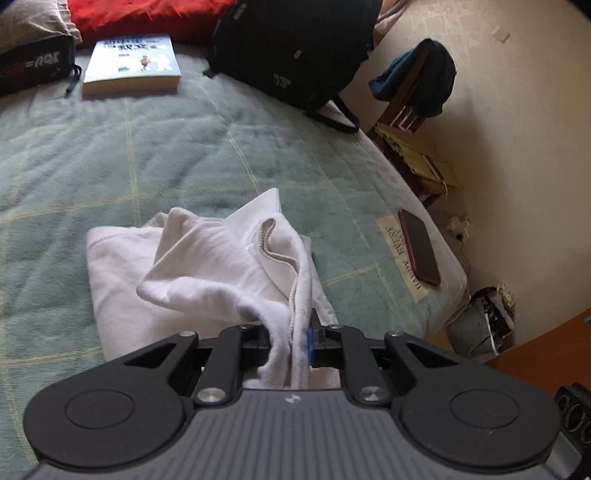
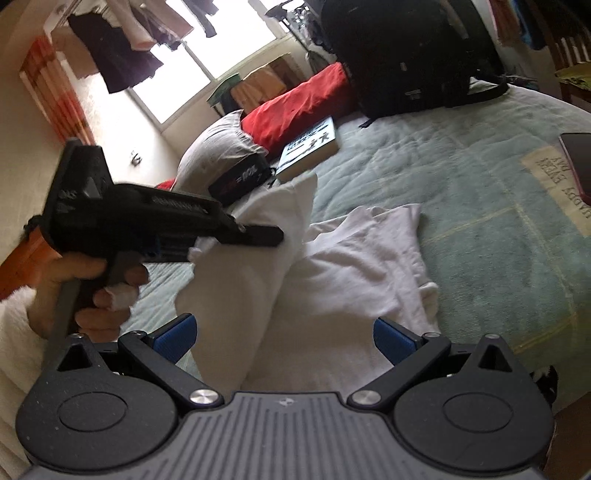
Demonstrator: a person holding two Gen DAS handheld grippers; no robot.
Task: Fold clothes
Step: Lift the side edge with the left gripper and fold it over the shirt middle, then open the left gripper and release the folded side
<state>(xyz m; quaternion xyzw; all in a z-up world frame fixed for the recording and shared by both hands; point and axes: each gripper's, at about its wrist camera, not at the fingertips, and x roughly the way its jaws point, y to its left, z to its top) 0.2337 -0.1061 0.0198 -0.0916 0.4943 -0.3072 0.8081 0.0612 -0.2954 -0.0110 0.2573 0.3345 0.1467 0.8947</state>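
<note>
I have a bed (image 1: 184,155) under a pale green quilt filling both views, with a black backpack (image 1: 291,55), a red cushion (image 1: 147,14) and a book (image 1: 131,64) toward its far end and a phone (image 1: 419,245) at the right edge. The white garment (image 1: 207,266) lies rumpled in the middle of the quilt, partly doubled over itself, a ribbed hem or cuff on top.

My left gripper (image 1: 290,341) is clamped on a bunch of that cloth, and from the right wrist view it lifts a fold clear of the bed. My right gripper (image 2: 282,336) hangs just above the garment with its fingers (image 2: 173,338) spread wide, holding nothing.

I judge a fold is in hand: one edge raised, the other side unheld. Next I would need the right fingers on a matching edge so the cloth can be carried over evenly, but which edge I cannot pick out.

The garment's kind, sleeves and collar are lost in the bunching; its near part is hidden behind both gripper bodies.
</note>
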